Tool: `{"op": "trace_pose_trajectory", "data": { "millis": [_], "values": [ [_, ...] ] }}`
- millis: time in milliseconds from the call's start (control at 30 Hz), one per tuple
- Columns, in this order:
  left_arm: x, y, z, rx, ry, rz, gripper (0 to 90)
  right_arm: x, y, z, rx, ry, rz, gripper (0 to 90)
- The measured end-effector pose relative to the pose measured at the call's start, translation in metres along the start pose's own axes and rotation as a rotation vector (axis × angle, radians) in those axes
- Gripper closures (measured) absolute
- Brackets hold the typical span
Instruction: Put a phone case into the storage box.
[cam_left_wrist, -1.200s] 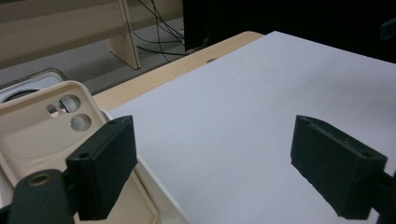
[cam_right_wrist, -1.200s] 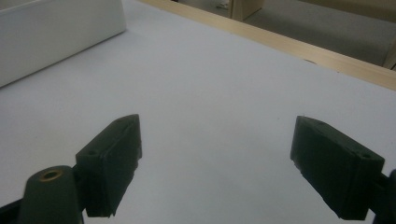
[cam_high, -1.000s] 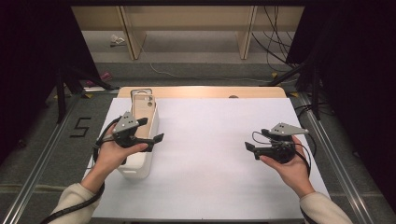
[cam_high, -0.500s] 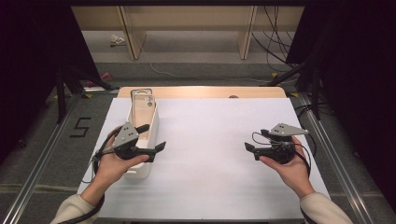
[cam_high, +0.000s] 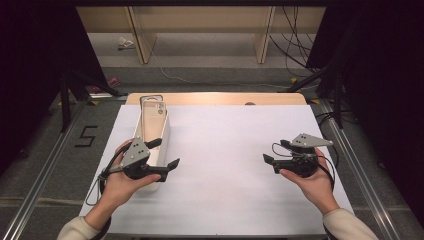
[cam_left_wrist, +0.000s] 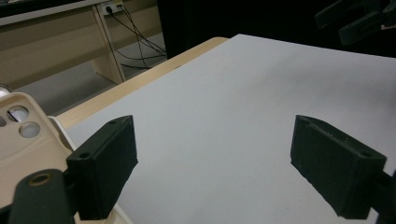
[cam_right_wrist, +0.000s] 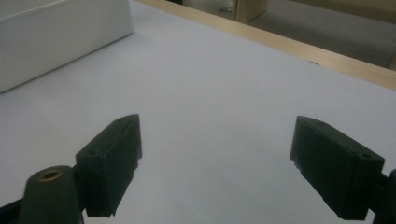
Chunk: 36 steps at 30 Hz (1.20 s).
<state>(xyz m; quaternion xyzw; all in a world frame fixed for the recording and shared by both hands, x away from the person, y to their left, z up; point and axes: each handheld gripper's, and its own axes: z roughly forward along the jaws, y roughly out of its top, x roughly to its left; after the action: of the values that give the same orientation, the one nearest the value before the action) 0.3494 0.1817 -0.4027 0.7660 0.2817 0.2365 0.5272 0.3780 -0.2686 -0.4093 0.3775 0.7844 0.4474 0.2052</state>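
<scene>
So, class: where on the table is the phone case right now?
In the high view the phone case stands at the far end of the white box on the table's left side, just beyond the left gripper.

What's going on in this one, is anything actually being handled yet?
Not yet. A person holds a gripper in each hand over a white table. The left gripper hovers open over the near end of a long white box, in which a beige phone case stands; in the left gripper view the case lies just beside the fingers, untouched. The right gripper is open too, over bare table with nothing between its fingers.
</scene>
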Motion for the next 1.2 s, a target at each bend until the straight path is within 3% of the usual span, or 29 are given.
{"op": "trace_pose_trajectory", "data": {
  "millis": [633,1200],
  "values": [
    [-0.006,-0.026,-0.019,0.013,0.008,0.007,13.6,0.002,-0.008,-0.013,-0.003,0.006,0.003,16.9],
    [-0.007,-0.033,-0.022,0.012,0.023,0.005,12.6,0.006,-0.011,-0.018,-0.007,0.019,0.001,16.8]
  ]
}}
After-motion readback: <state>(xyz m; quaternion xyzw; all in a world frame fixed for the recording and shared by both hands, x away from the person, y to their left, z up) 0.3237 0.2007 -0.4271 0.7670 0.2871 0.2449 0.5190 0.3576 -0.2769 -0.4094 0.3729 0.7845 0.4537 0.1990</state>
